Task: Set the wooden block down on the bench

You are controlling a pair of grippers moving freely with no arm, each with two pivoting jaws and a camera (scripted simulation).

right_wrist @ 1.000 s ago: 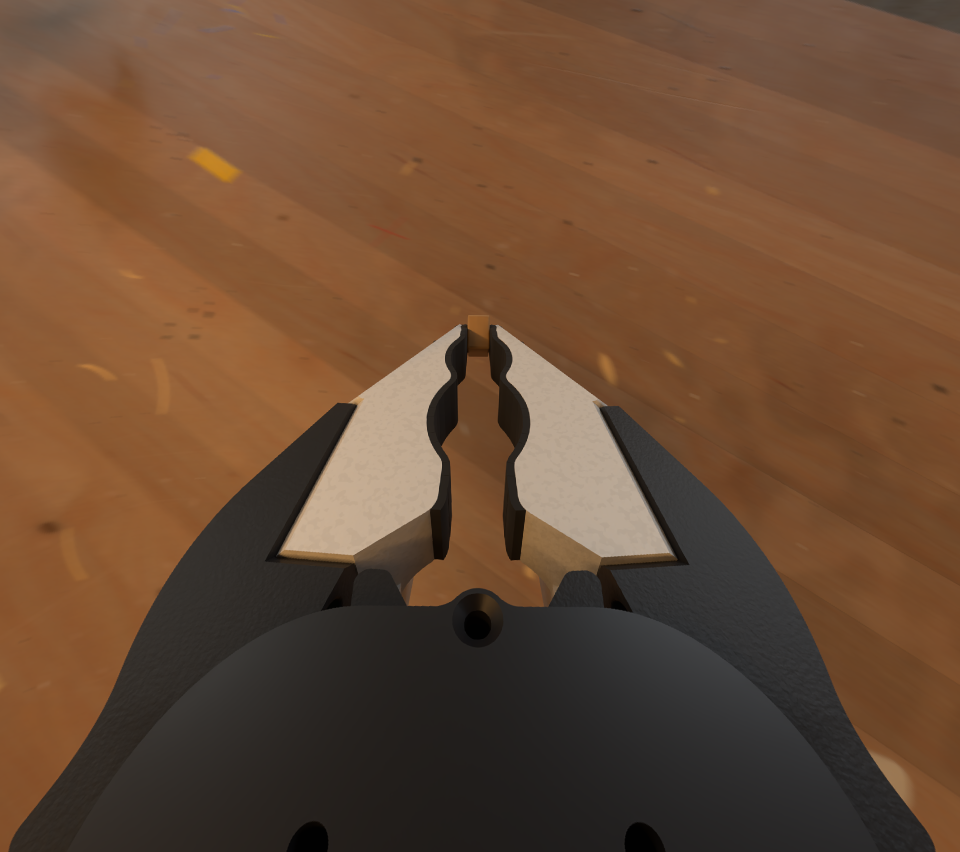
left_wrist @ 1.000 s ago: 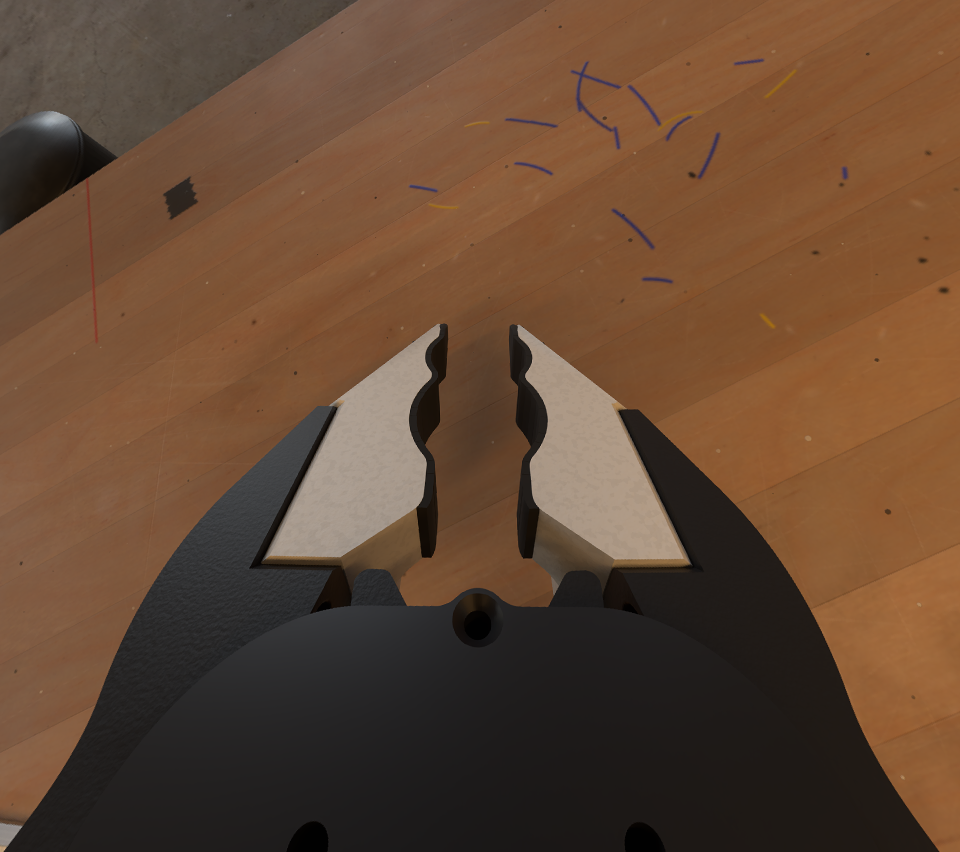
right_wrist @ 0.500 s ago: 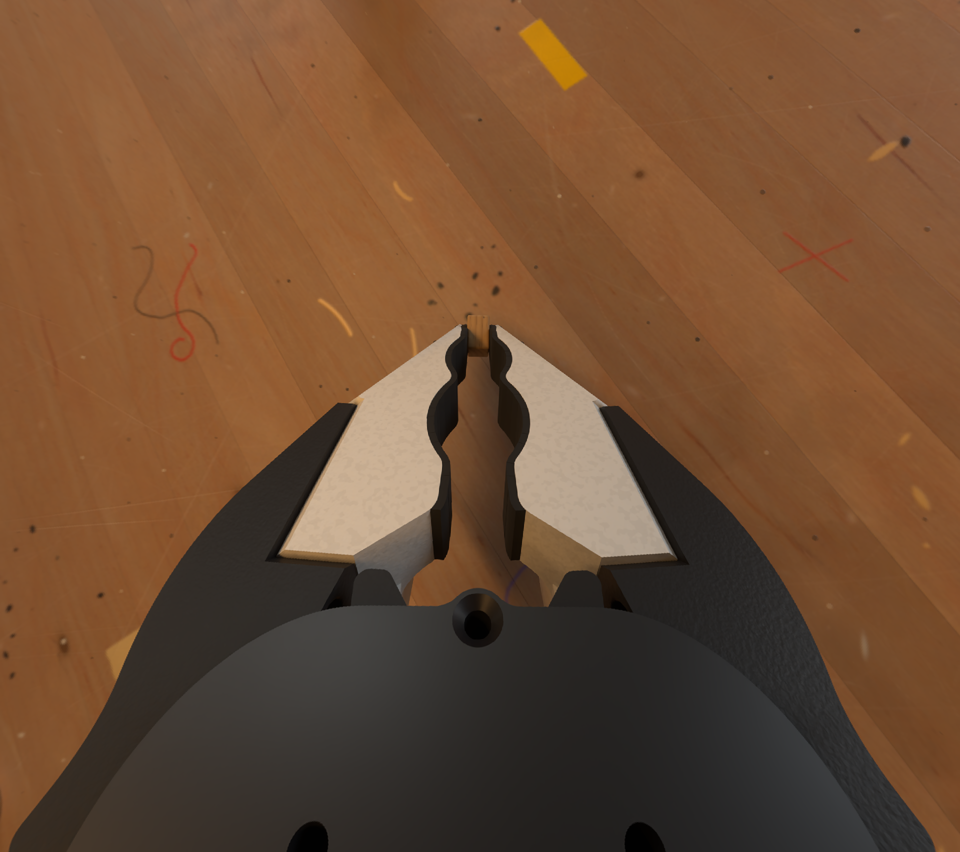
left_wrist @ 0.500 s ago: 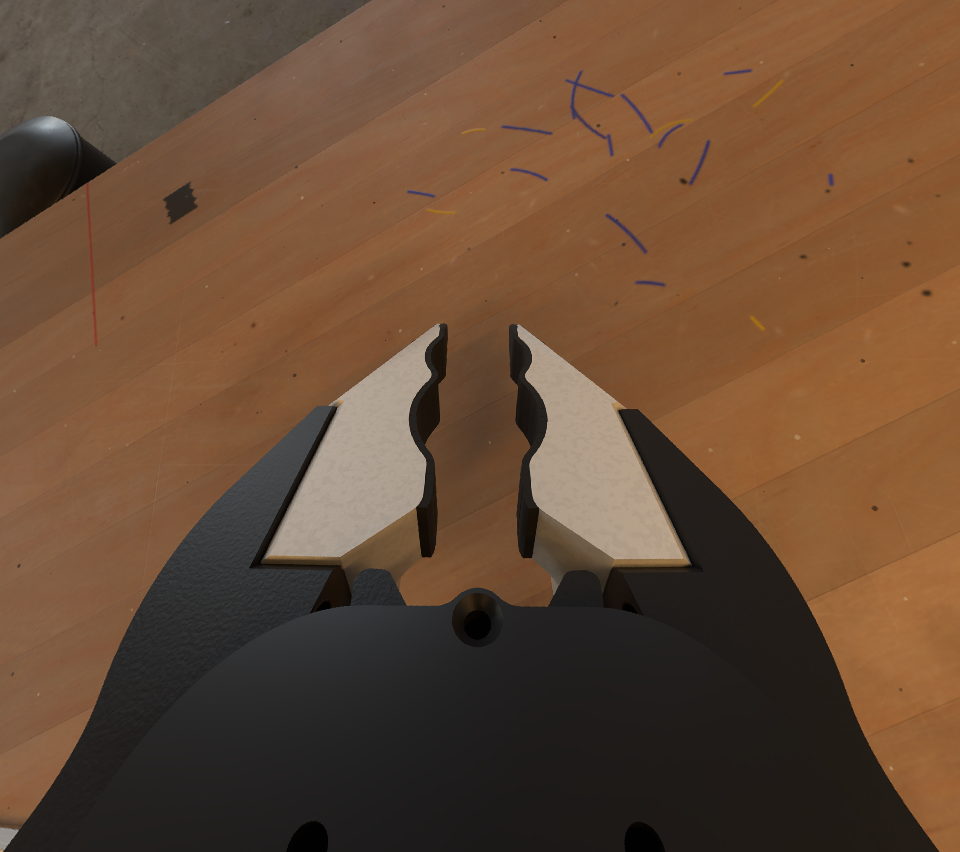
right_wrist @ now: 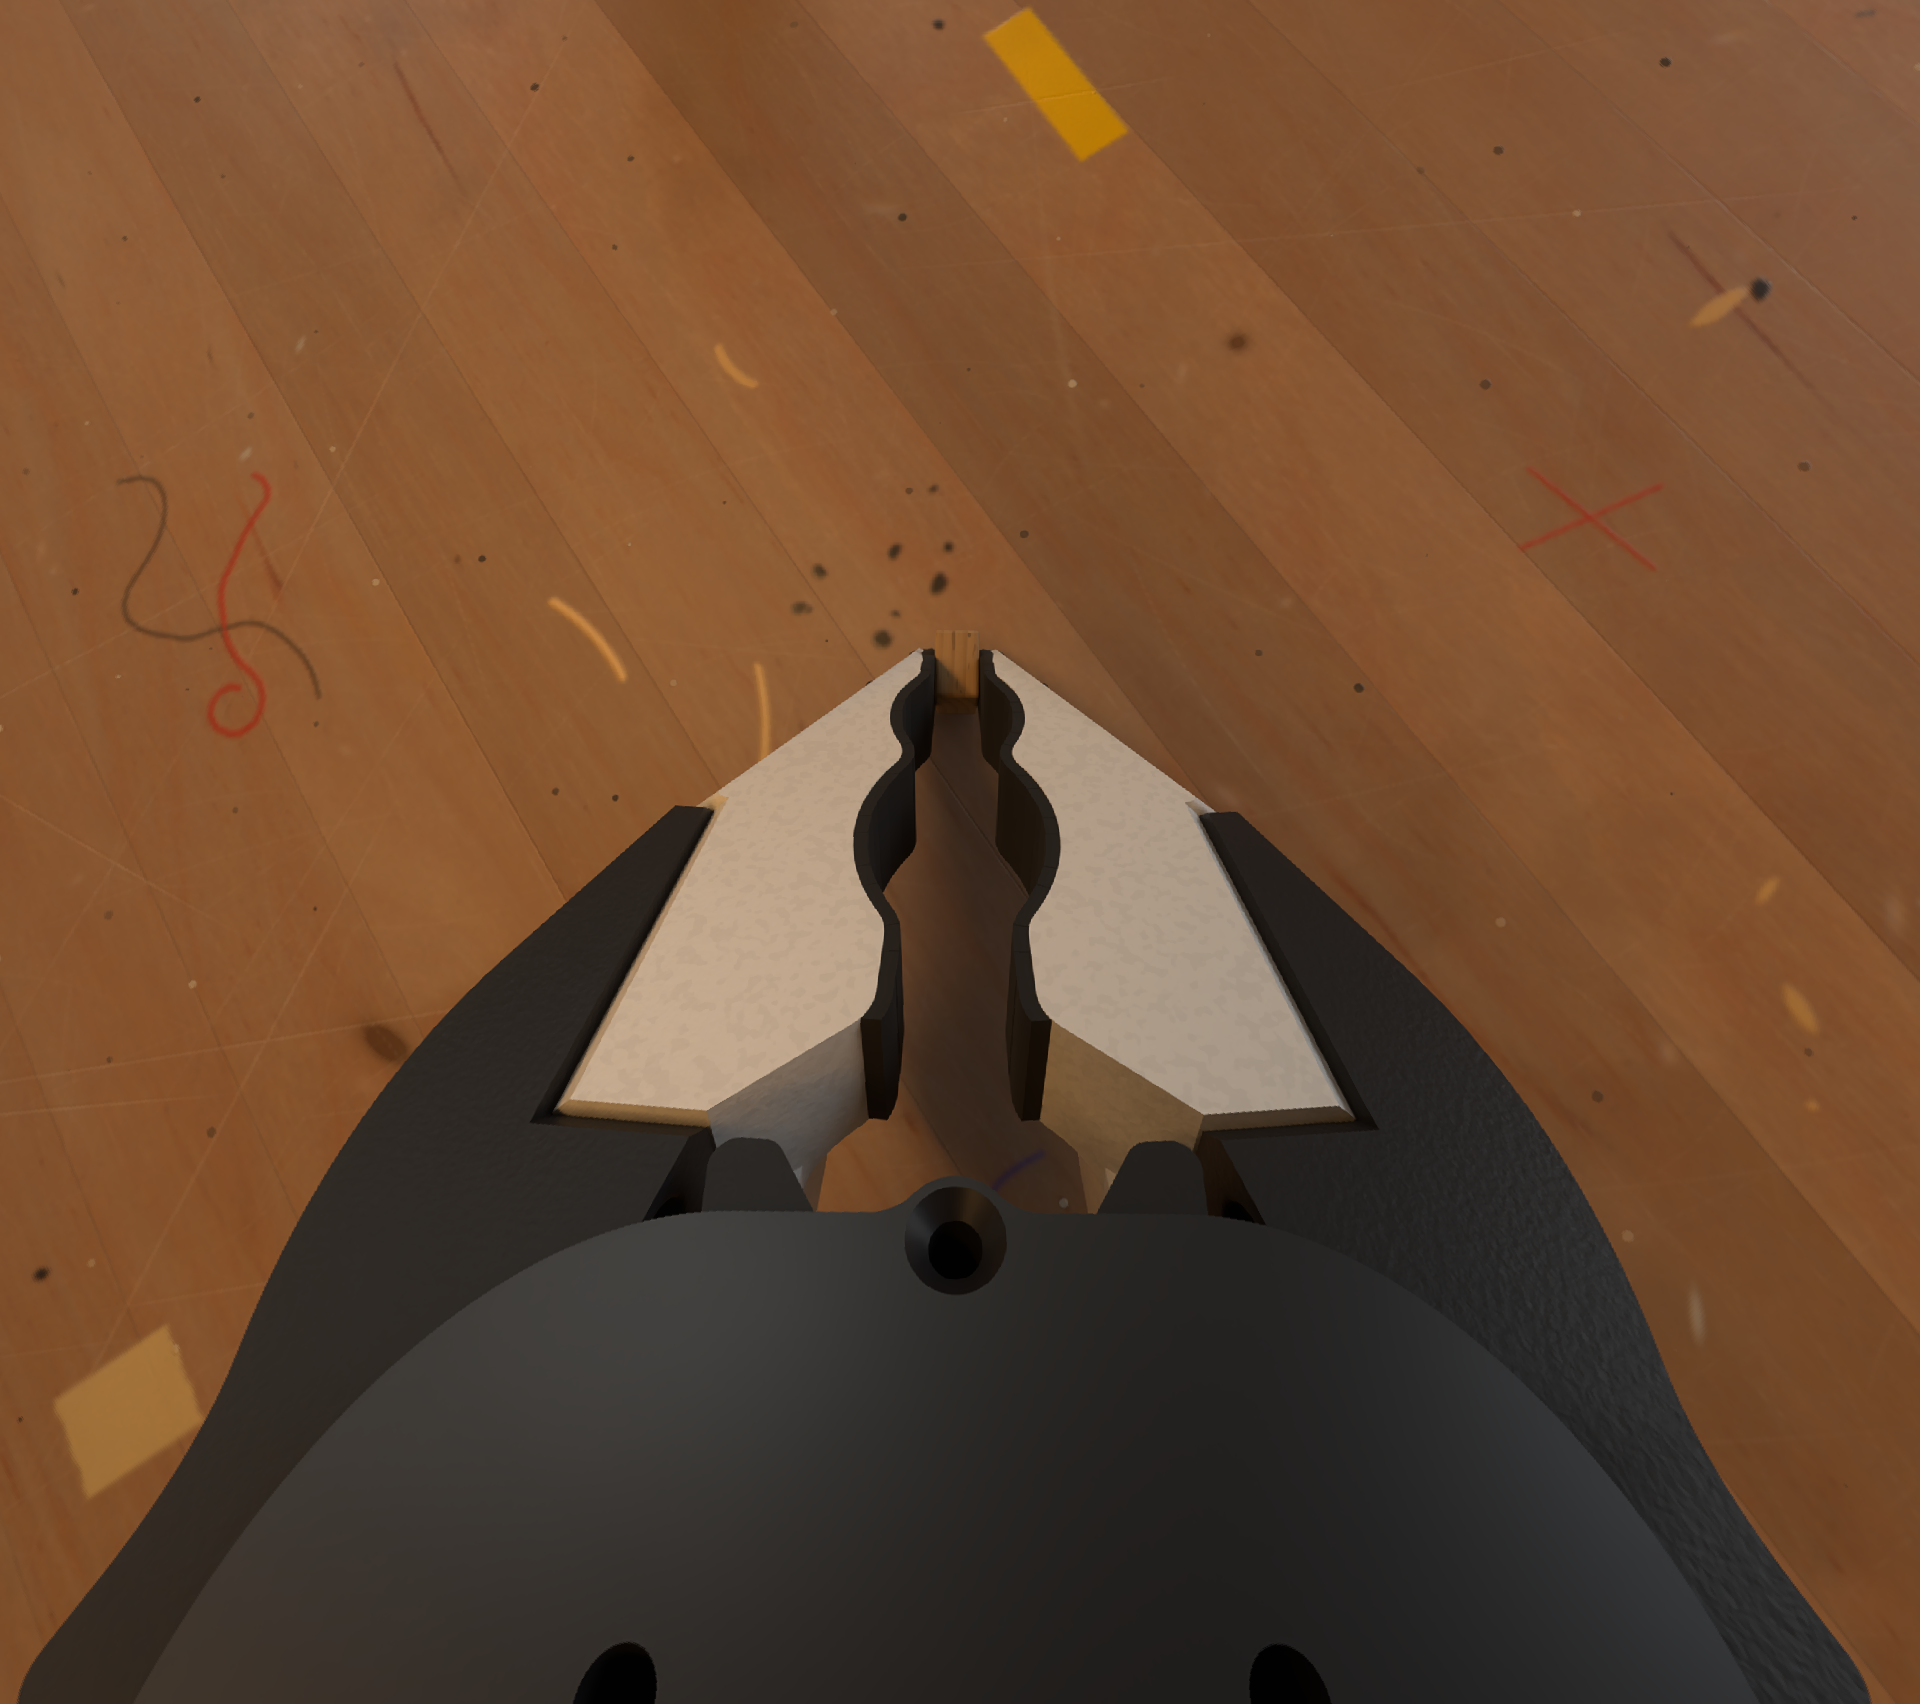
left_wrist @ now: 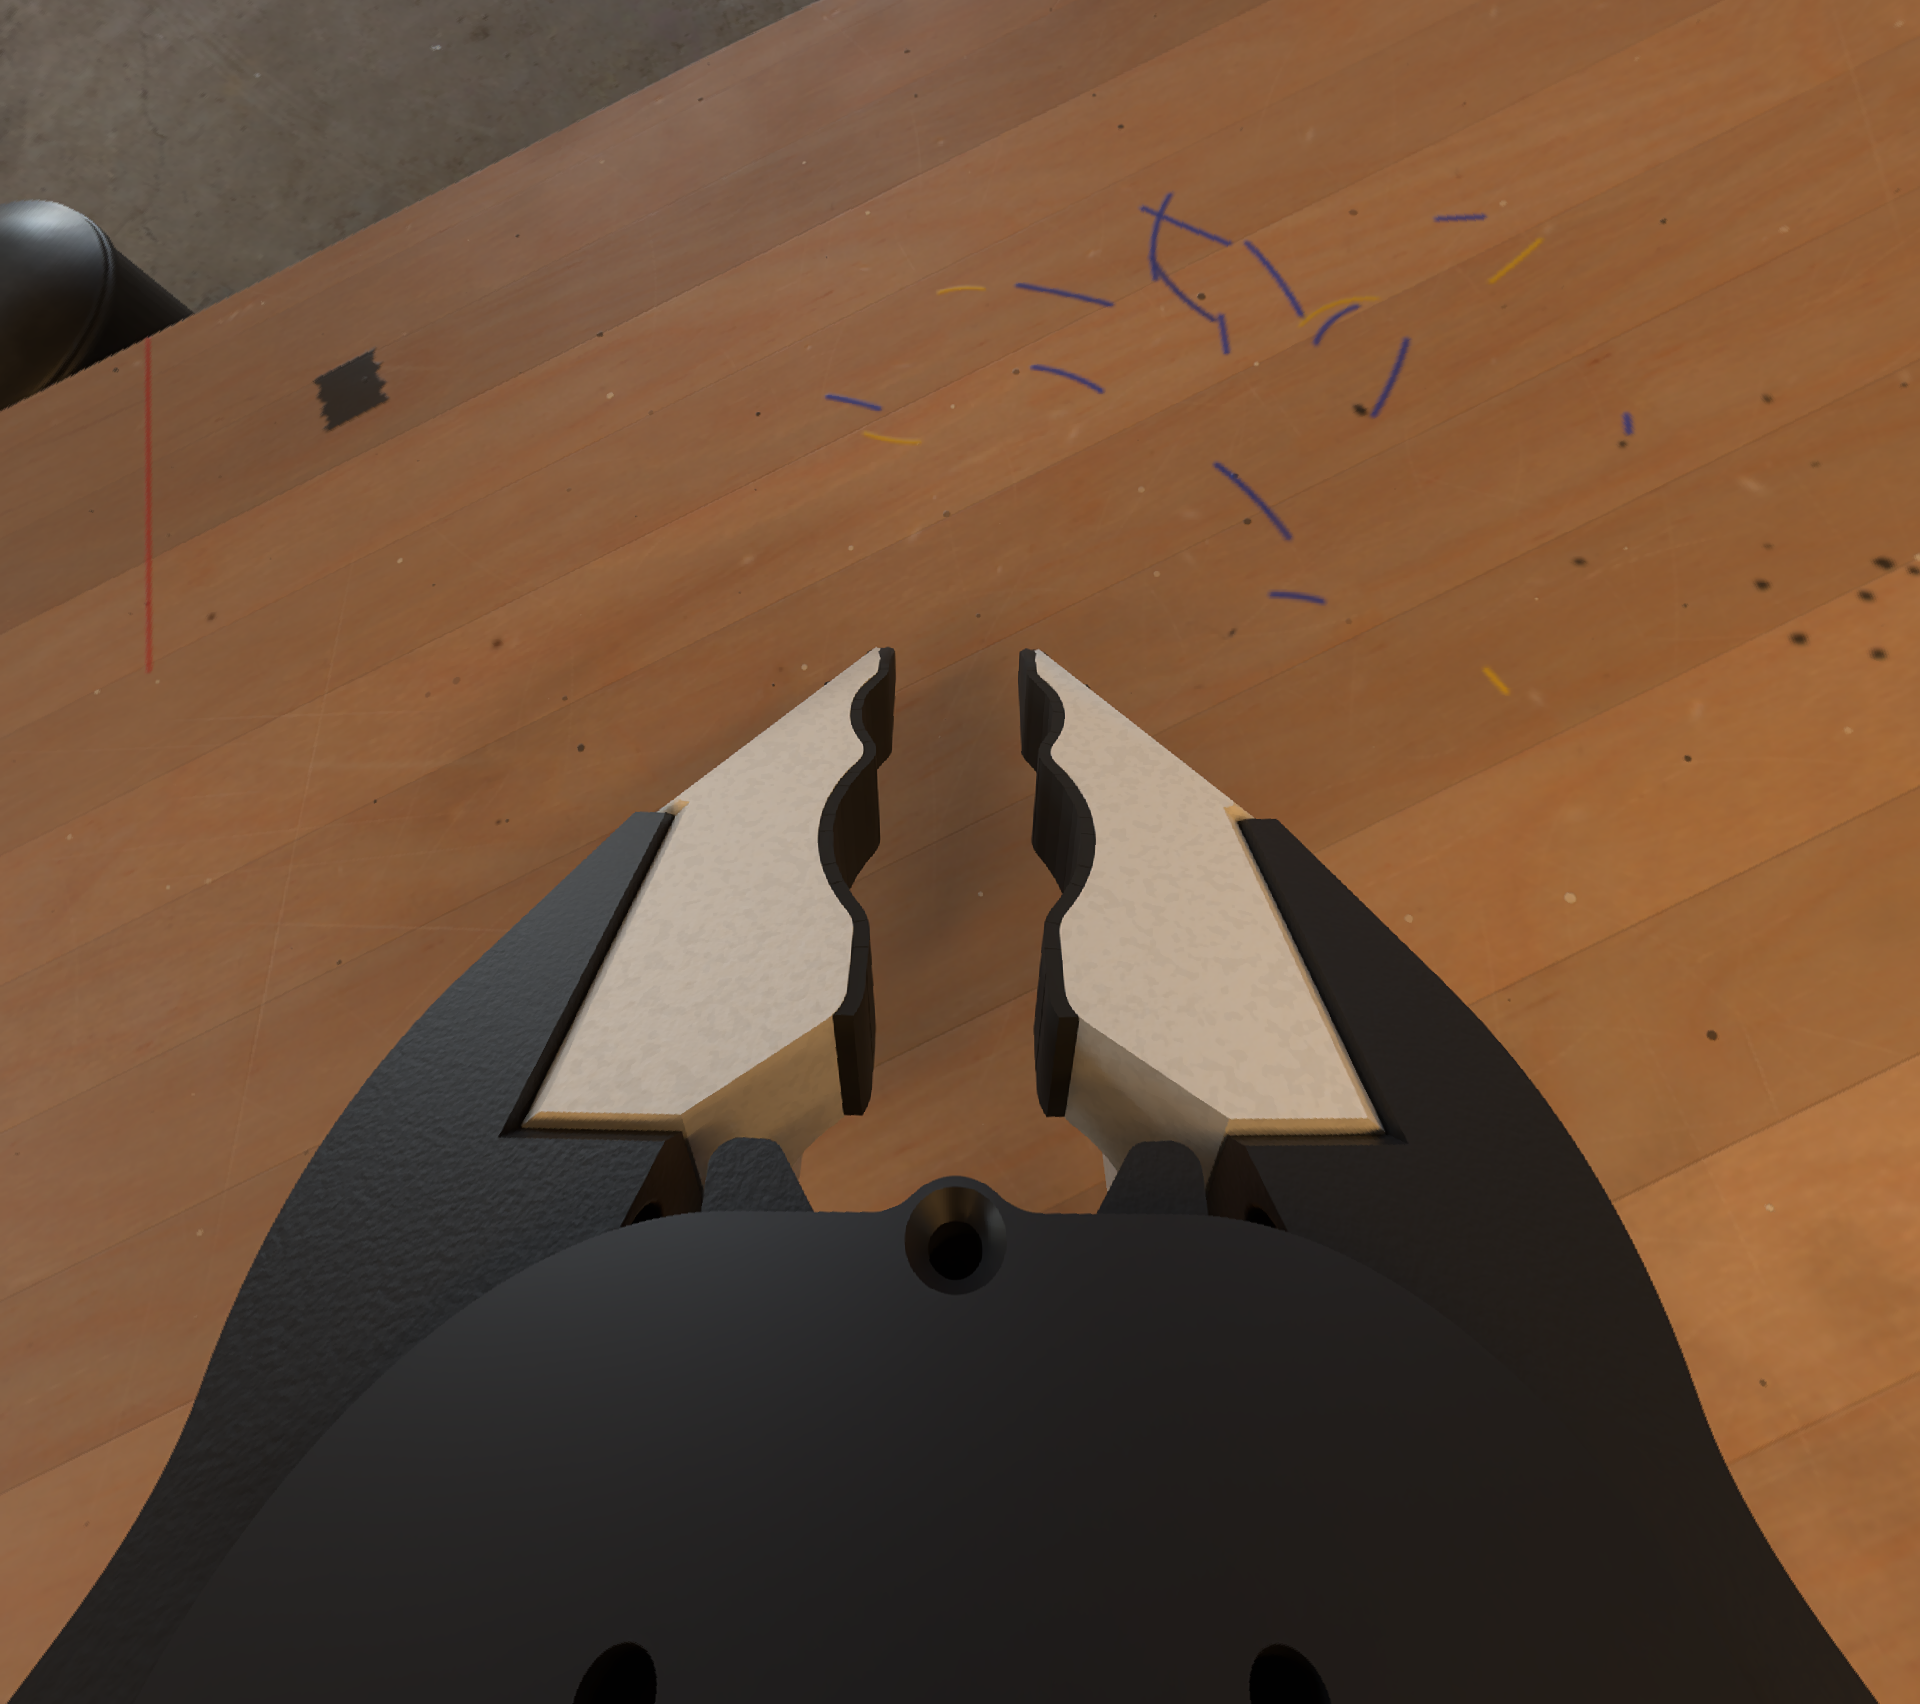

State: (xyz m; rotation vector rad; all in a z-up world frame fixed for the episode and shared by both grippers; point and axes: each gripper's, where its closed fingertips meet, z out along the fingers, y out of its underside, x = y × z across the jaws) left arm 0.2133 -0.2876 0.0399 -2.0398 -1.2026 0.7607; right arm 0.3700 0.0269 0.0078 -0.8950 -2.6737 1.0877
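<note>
A small wooden block (right_wrist: 956, 665) is being pinched at the very tips of the right gripper (right_wrist: 956, 667), above the bench (right_wrist: 1351, 719), nearer than a yellow strip (right_wrist: 1055, 83) lying on the bench. The left gripper (left_wrist: 956, 667) is being held parted and empty over the bench (left_wrist: 520, 719).

Small light wooden block (right_wrist: 957, 663), pinched at right claw (right_wrist: 957, 675) tips, above plank bench (right_wrist: 1351, 719)

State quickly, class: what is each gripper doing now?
Left gripper: open, empty.
Right gripper: shut on the small light wooden block.
</note>
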